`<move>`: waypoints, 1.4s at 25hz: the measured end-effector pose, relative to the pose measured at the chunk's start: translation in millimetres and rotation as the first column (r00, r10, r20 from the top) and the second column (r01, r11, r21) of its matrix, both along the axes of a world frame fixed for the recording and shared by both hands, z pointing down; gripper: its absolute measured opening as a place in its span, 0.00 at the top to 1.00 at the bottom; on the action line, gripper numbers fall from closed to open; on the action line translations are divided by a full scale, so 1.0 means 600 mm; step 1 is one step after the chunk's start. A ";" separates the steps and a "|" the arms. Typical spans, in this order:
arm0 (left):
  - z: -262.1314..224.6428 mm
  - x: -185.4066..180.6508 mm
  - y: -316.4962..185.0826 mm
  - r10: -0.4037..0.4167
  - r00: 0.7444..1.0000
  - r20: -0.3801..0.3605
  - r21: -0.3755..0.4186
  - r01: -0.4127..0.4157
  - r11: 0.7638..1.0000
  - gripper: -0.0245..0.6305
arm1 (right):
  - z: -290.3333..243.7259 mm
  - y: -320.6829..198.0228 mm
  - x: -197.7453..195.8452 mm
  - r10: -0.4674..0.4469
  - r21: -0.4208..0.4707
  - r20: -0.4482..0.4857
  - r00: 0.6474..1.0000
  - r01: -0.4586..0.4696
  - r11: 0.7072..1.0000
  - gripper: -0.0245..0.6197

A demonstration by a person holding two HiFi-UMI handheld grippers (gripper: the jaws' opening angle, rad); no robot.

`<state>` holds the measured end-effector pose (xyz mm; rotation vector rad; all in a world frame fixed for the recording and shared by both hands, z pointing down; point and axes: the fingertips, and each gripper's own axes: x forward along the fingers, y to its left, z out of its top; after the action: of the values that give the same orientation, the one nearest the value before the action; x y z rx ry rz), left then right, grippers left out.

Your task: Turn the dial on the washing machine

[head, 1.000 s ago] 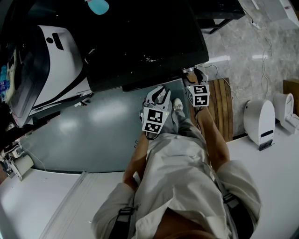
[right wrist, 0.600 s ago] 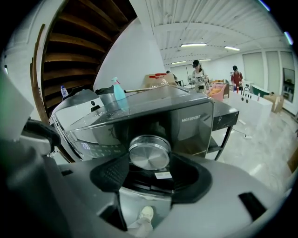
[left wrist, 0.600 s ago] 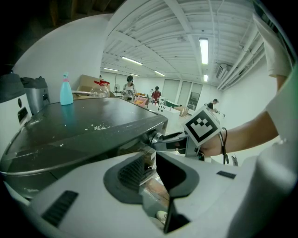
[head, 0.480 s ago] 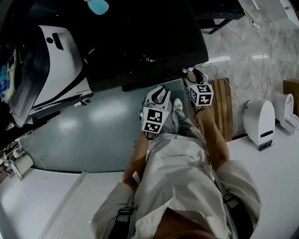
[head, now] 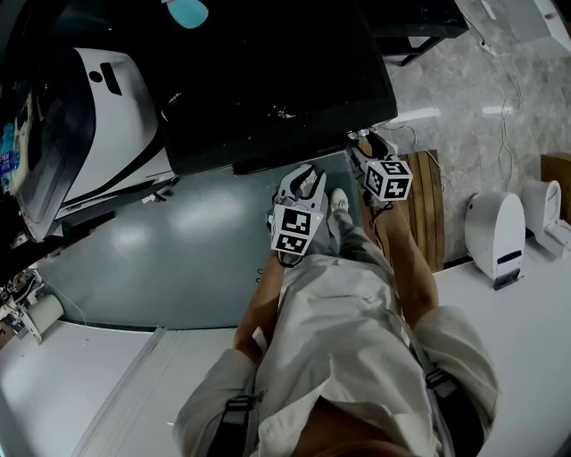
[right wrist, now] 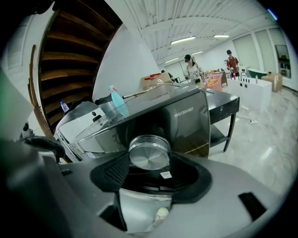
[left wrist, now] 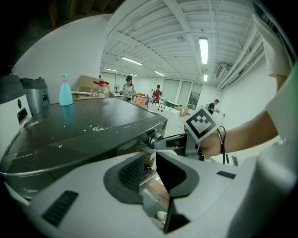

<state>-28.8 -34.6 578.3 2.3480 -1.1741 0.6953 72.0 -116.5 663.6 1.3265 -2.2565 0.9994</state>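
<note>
The left gripper [left wrist: 150, 163] has its jaws apart, with nothing between them. Just ahead, the right gripper [left wrist: 159, 140] (marker cube plainly showing) reaches the dial [left wrist: 152, 135] on the washing machine [left wrist: 84, 125]. Far ahead-left, a blue spray bottle [left wrist: 65, 90] stands on top.

In the left gripper view the dial [left wrist: 152, 135] is small, and a jaw of the right gripper [left wrist: 159, 139] covers half of it. In the right gripper view that gripper's own body hides the lower rim of the dial. In the head view the dial lies out of sight under the front edge of the washing machine [head: 268, 80]. The top edge of that view cuts the spray bottle [head: 186, 11]. The people [left wrist: 128, 86] far behind are too small to tell more.
</note>
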 end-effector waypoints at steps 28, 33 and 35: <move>-0.001 0.002 0.005 -0.006 1.000 0.001 0.003 0.006 1.000 0.83 | 0.001 -0.002 0.005 0.148 -0.131 0.318 0.936 -0.112 0.985 0.54; -0.002 0.000 0.005 -0.008 1.000 0.002 0.004 0.008 1.000 0.83 | 0.004 -0.001 0.006 0.166 -0.135 0.326 0.931 -0.128 0.983 0.54; -0.003 0.000 0.006 -0.008 1.000 0.002 0.006 0.008 1.000 0.83 | 0.004 0.000 0.007 0.173 -0.136 0.324 0.930 -0.135 0.981 0.54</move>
<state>-28.7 -31.2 576.7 2.3463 -1.1874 0.6933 76.3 -116.5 666.3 1.3911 -2.3161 1.4848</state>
